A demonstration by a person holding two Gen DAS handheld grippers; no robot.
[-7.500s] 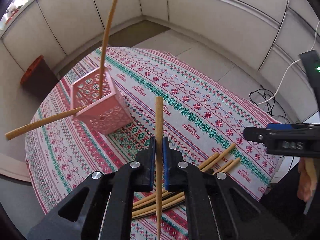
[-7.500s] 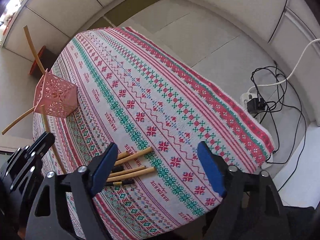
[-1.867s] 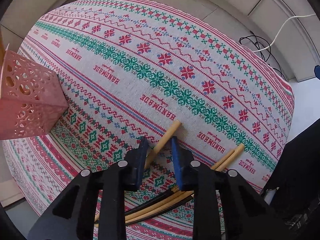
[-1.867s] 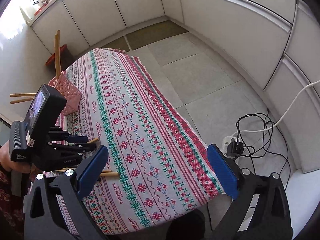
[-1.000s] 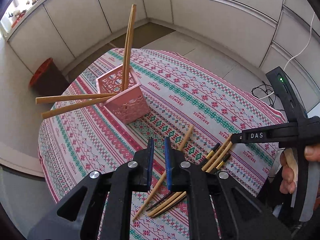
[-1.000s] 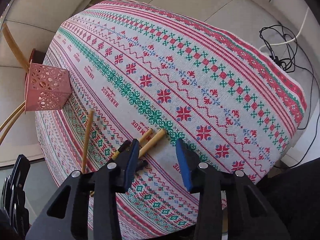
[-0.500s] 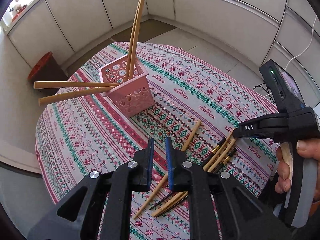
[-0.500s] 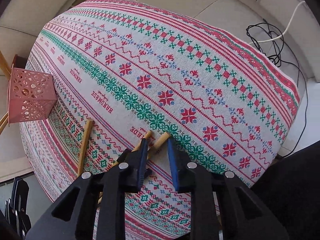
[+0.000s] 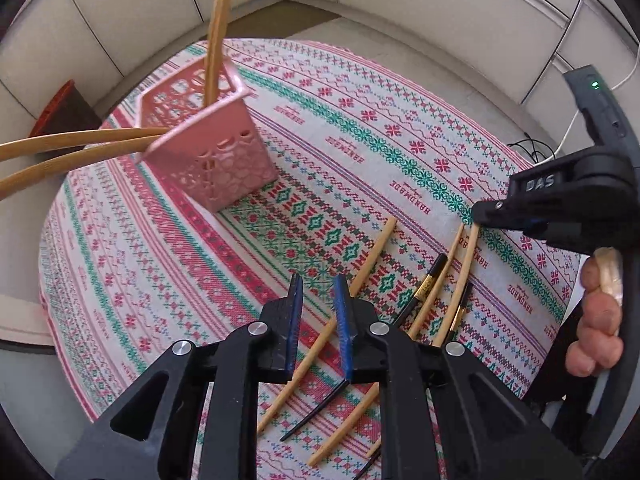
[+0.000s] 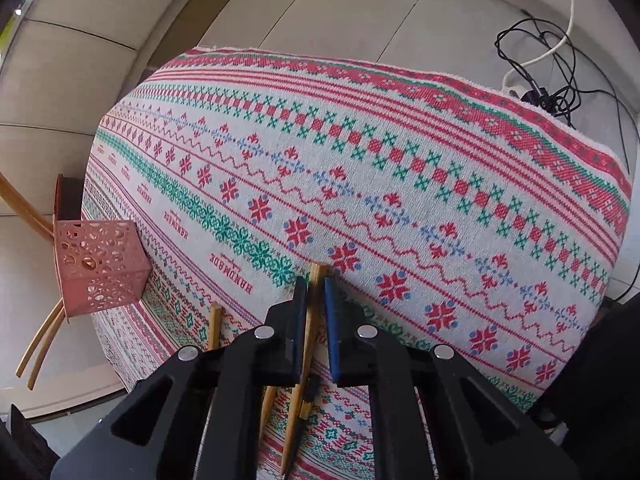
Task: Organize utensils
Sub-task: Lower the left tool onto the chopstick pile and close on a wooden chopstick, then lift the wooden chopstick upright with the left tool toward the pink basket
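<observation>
A pink perforated basket [image 9: 208,148] stands on the patterned tablecloth and holds several bamboo chopsticks [image 9: 218,28]; it also shows in the right wrist view [image 10: 100,264]. Loose bamboo and black chopsticks [image 9: 432,292] lie on the cloth near the front edge. My left gripper [image 9: 318,296] hovers above the cloth, slightly open and empty, just left of one loose bamboo chopstick [image 9: 360,280]. My right gripper [image 10: 316,292] is down at the cloth, its jaws narrowed around the end of a bamboo chopstick [image 10: 316,280]. It shows in the left wrist view [image 9: 496,216] too.
The round table's cloth [image 10: 400,168] drops off at the far edge. Cables and a power strip [image 10: 536,80] lie on the floor beyond. A dark stool with a red rim [image 9: 64,112] stands behind the basket. White cabinet panels surround the area.
My right gripper has closed in from wide open onto the end of a bamboo chopstick. My left gripper has let go of its chopstick, which lies on the cloth, and has risen.
</observation>
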